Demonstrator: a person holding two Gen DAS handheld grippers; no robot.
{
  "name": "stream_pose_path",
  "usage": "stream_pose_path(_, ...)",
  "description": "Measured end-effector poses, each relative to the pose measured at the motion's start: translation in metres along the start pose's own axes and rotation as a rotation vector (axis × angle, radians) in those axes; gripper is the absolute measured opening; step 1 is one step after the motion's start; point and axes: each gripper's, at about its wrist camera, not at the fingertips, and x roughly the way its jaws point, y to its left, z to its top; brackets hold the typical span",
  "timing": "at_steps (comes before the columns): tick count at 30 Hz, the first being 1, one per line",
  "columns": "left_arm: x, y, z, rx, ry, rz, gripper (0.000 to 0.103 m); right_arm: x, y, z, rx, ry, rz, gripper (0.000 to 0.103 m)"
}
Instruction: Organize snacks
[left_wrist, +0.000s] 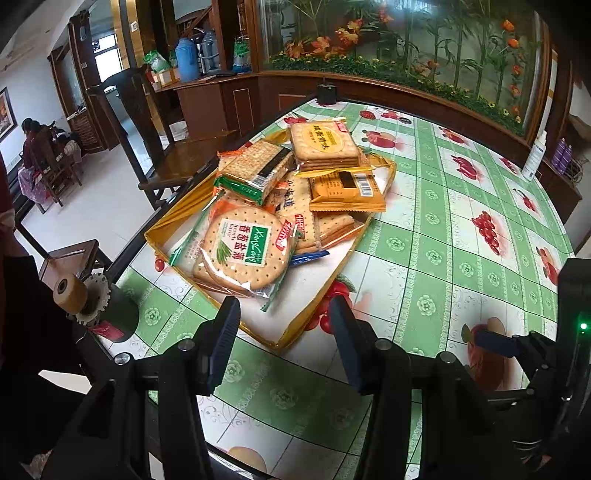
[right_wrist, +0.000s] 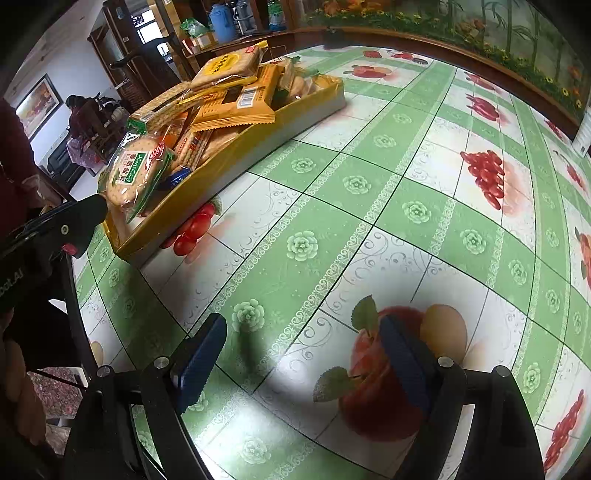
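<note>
Several cracker packets are heaped in a shallow yellow tray (left_wrist: 177, 216) that sits on a table (left_wrist: 461, 236) covered in a green and white fruit-print cloth, filling the middle of the left wrist view. Nearest the lower edge of the heap lies a round cracker packet (left_wrist: 242, 249) with a green label; above it rests a green-edged packet (left_wrist: 255, 171), to the right an orange packet (left_wrist: 347, 188) showing a barcode, and on top towards the upper centre a square biscuit packet (left_wrist: 325, 142). The left gripper (left_wrist: 284, 332) hangs just short of the tray's near corner, its blue-padded fingers (left_wrist: 225, 332) spread apart with nothing between them. In the right wrist view the tray appears at upper left, and the right gripper (right_wrist: 303, 363) hovers well apart from it over bare cloth at lower centre, its fingers (right_wrist: 201, 363) spread wide and empty above a printed apple. A wooden chair (left_wrist: 162, 147) stands beyond the table's left edge, and a person (left_wrist: 31, 147) sits far off at the left of the frame
</note>
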Motion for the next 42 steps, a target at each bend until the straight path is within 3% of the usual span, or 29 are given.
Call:
stream_pose_path(8,0.002,0.001,0.001,-0.014,0.013,-0.021,0.049,0.000,0.000,-0.002,0.020,-0.003,0.005,0.086)
stream_pose_path(12,0.004,0.001,0.002,-0.008,0.019,-0.028,0.059,0.000,0.003,-0.003,0.014,0.000,0.002,0.086)
stream_pose_path(16,0.002,0.000,0.002,0.001,0.002,-0.045,0.059,0.001,0.002,-0.004,0.014,0.002,-0.004,0.086)
stream_pose_path(20,-0.004,-0.001,0.004,-0.012,-0.025,-0.048,0.072,0.000,0.002,-0.004,0.007,0.005,-0.014,0.086)
stream_pose_path(31,0.003,0.000,0.009,-0.028,0.007,-0.040,0.072,-0.001,-0.001,-0.005,0.008,0.013,-0.027,0.086)
stream_pose_path(42,-0.002,0.003,0.013,-0.085,-0.057,-0.021,0.072,-0.001,-0.005,-0.004,0.041,0.003,-0.022,0.087)
